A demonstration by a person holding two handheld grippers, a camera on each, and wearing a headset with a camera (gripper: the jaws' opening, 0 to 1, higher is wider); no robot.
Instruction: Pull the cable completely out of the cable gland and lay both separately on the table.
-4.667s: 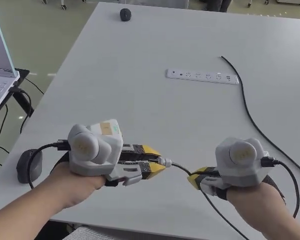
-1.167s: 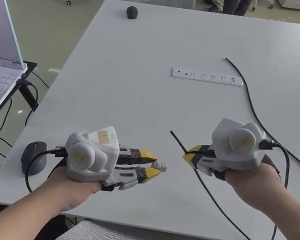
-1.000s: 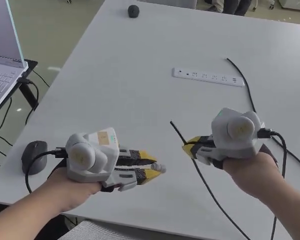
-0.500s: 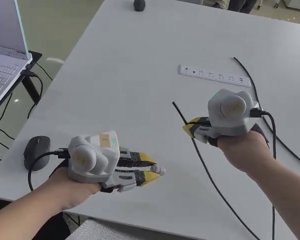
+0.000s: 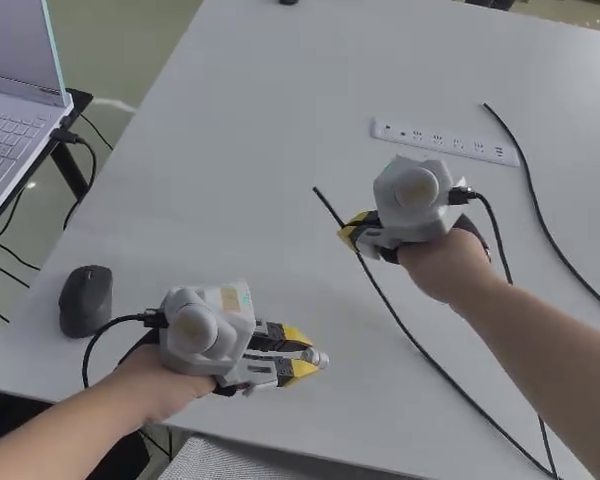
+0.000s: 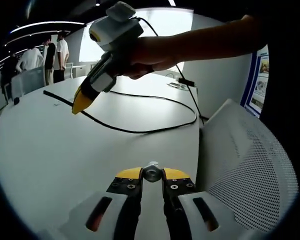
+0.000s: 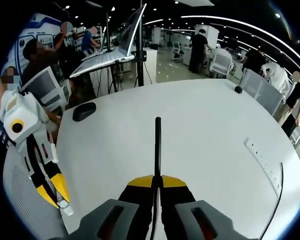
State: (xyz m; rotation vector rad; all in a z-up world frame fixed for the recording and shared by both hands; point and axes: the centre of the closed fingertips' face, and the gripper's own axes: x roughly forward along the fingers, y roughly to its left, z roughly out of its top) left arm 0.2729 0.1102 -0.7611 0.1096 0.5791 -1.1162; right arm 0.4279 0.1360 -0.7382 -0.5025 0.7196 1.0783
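My left gripper (image 5: pixel 300 356) hovers at the table's front edge, shut on the small silver cable gland (image 5: pixel 320 358). The gland (image 6: pixel 151 171) sits between the yellow tips of that gripper (image 6: pixel 151 180), with no cable in it. Farther up the table my right gripper (image 5: pixel 350 232) is shut on the black cable (image 5: pixel 400 325). The cable's free end pokes out ahead of the jaws; the rest trails down to the front edge. In the right gripper view the cable (image 7: pixel 157 142) sticks straight out of the gripper (image 7: pixel 157 181), and the left gripper (image 7: pixel 60 197) shows at the left.
A dark mouse (image 5: pixel 85 298) lies at the front left. A white power strip (image 5: pixel 450 142) lies at the back, with its own black lead (image 5: pixel 555 240) running along the right side. A laptop (image 5: pixel 15 110) stands left of the table. A mesh chair (image 6: pixel 245 170) is beside the front edge.
The cable, earlier still in the gland, has come free. My right gripper has carried it up the table and leftward, away from the gland. The left gripper has stayed by the front edge.
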